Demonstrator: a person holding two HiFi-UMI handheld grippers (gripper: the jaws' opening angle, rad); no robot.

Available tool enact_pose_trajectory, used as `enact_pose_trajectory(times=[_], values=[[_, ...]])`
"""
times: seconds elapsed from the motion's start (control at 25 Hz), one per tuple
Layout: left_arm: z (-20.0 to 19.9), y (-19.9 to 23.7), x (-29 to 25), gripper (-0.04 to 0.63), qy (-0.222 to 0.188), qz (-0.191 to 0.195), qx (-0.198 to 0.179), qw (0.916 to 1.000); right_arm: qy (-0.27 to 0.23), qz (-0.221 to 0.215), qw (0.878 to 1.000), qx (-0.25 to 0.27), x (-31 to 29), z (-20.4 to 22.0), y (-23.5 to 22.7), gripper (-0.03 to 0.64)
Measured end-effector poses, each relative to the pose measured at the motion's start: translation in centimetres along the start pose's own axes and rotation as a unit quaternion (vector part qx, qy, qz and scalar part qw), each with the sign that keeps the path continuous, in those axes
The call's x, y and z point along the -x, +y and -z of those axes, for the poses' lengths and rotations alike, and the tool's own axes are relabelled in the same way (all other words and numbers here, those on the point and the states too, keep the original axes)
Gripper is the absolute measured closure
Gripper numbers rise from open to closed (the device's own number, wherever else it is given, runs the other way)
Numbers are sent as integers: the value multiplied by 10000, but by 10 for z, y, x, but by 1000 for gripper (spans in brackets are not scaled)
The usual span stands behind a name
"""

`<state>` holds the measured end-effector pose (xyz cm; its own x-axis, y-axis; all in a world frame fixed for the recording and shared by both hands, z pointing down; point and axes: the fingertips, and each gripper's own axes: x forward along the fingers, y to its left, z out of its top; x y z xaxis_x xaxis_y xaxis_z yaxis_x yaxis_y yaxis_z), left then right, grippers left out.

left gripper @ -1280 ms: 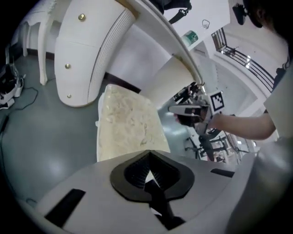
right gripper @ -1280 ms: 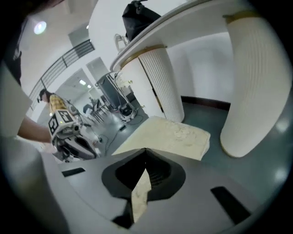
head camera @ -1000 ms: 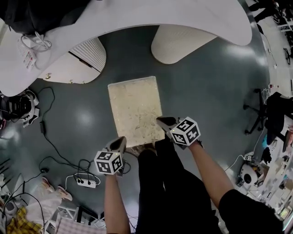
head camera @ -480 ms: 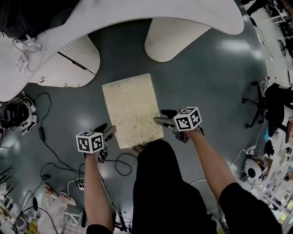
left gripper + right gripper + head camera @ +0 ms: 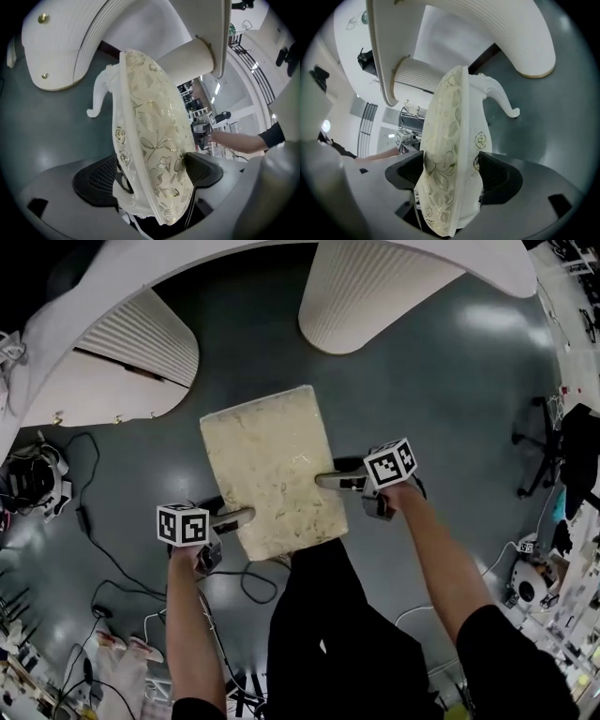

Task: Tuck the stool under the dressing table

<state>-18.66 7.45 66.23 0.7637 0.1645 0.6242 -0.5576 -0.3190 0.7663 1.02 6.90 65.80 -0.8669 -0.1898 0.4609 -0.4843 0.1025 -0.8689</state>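
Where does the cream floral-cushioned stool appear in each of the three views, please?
Head view: the cream floral-cushioned stool sits at centre, seen from above.
Left gripper view: the stool is edge-on at centre.
Right gripper view: the stool is edge-on, centre to bottom.
Shared landmark: the ribbed white pedestal beyond it.

This is a lab or workshop rather than a home. The polished grey floor [image 5: 450, 409] has loose cables [image 5: 86, 514] at 9 o'clock, an office chair [image 5: 562, 442] at 3 o'clock and cluttered equipment benches [image 5: 574, 589] at 4 o'clock. A staged white dressing table [image 5: 394, 287] stands at 12 o'clock.
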Motion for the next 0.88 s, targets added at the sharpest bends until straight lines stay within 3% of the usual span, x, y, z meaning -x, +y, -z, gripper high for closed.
enact_pose_trajectory(times=[0.16,0.32,0.48,0.88], values=[[4,9,-7,53,26,359,222,9991,54,-308,9993,-208,-4,1,-4,250],[-1,2,-20,49,31,915,163,9957,152,-815,9961,-310,-11,2,-3,236],[-5,3,-27,20,-15,1165,37,9932,187,-1069,9940,-145,-16,0,-5,210],[-4,-1,-32,6,-81,976,115,9951,-20,-490,9988,7,-17,2,5,210]])
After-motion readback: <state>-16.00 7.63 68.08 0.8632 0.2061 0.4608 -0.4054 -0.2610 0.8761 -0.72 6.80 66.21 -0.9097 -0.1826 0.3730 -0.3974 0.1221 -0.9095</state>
